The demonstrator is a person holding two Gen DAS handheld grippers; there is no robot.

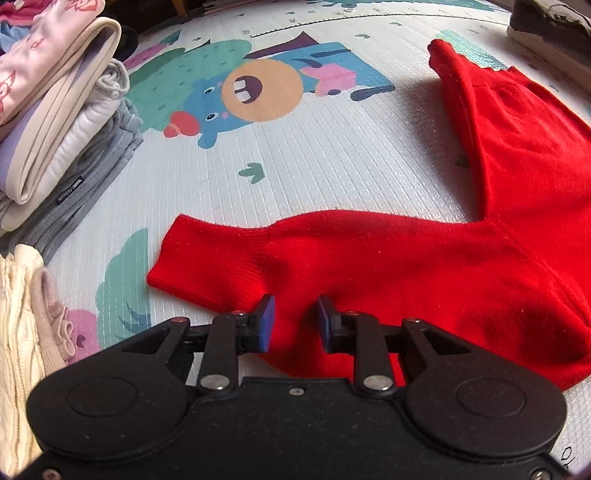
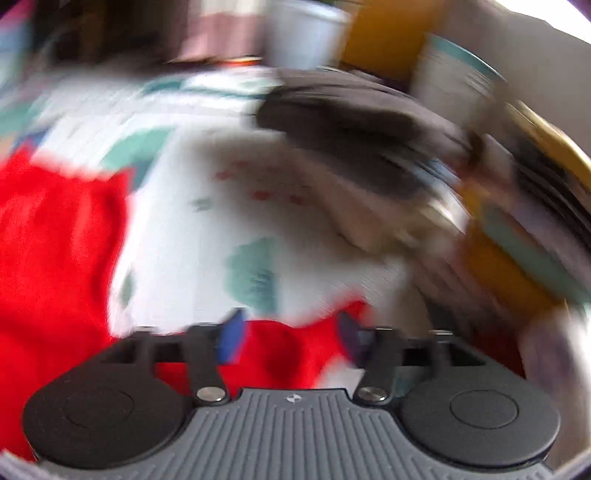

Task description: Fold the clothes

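Cartoon-printed play mat (image 1: 295, 155), blurred yellow and white containers (image 2: 306, 33) beyond

A cartoon-printed play mat (image 1: 314, 155) covers the floor, with daylight falling across it.

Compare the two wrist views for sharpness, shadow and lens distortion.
Left wrist view: sharp, fisheye-bent edges, soft shadow beside the red sweater on the play mat. Right wrist view: heavy motion blur; only the right gripper is fairly readable.
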